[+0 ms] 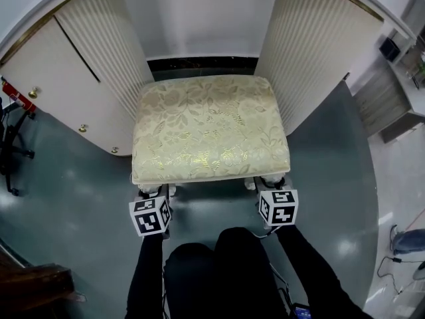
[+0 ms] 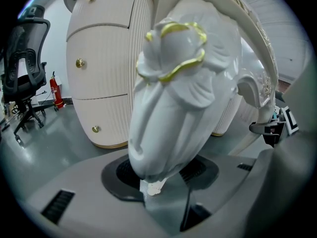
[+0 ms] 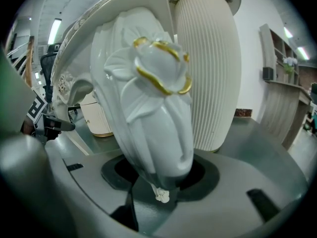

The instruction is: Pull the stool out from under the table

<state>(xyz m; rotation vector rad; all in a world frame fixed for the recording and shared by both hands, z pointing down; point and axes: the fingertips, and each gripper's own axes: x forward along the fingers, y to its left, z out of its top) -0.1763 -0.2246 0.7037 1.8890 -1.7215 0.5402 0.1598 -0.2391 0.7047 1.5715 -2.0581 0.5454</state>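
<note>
The stool [image 1: 209,128] is seen straight ahead of both sets of fingers, its floral cushion [image 1: 212,111] partly tucked into the gap of the table [image 1: 319,52] and its front edge lying just above the fingertips. The left gripper [image 1: 155,193] is closed on the stool's left front leg [image 2: 173,93]; the carved white leg with gold trim is pressed between the jaws at a middling width. The right gripper [image 1: 270,185] is clamped in the same manner on the right front leg [image 3: 153,98]. Beyond the left fingers and to their left, a drawer pedestal [image 2: 99,68] with brass knobs is seen, with an office chair [image 2: 27,68] and a fire extinguisher [image 2: 56,90] farther out on that side. Behind the right fingers' leg, a fluted pedestal [image 3: 208,68] stands on the grey floor [image 3: 267,138].
</note>
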